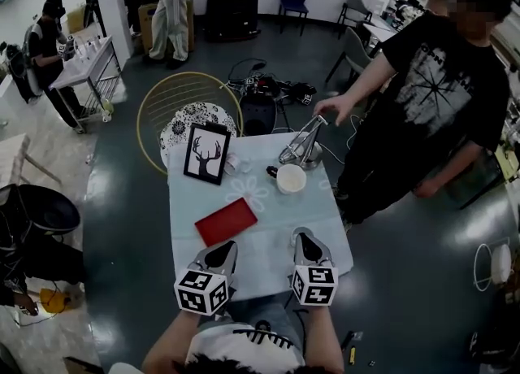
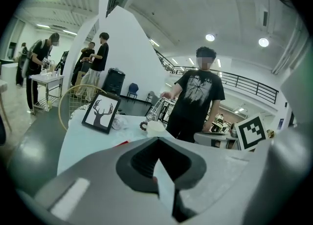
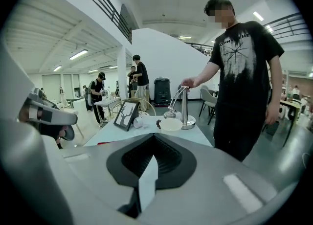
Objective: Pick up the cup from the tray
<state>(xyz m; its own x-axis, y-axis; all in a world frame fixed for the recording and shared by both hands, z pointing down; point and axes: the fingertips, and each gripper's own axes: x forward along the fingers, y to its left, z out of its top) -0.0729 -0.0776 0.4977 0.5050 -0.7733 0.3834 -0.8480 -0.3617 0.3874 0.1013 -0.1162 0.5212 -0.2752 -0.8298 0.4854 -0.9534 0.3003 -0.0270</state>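
A flat red tray (image 1: 226,221) lies on the pale blue table (image 1: 317,226), with nothing on it. Beyond it stands a white cup (image 1: 291,178), wide like a bowl, with a dark ring-shaped piece at its left side; it also shows in the left gripper view (image 2: 156,127) and the right gripper view (image 3: 170,124). A small clear cup (image 1: 233,166) lies on its side by the picture frame. My left gripper (image 1: 221,252) and right gripper (image 1: 306,242) hover side by side over the table's near edge, both shut and holding nothing, well short of tray and cups.
A framed deer picture (image 1: 206,154) leans at the table's far left. A metal desk lamp (image 1: 302,146) stands at the far right, touched by the hand (image 1: 333,106) of a person in a black T-shirt. A wire chair (image 1: 188,104) sits behind the table. Other people stand far off.
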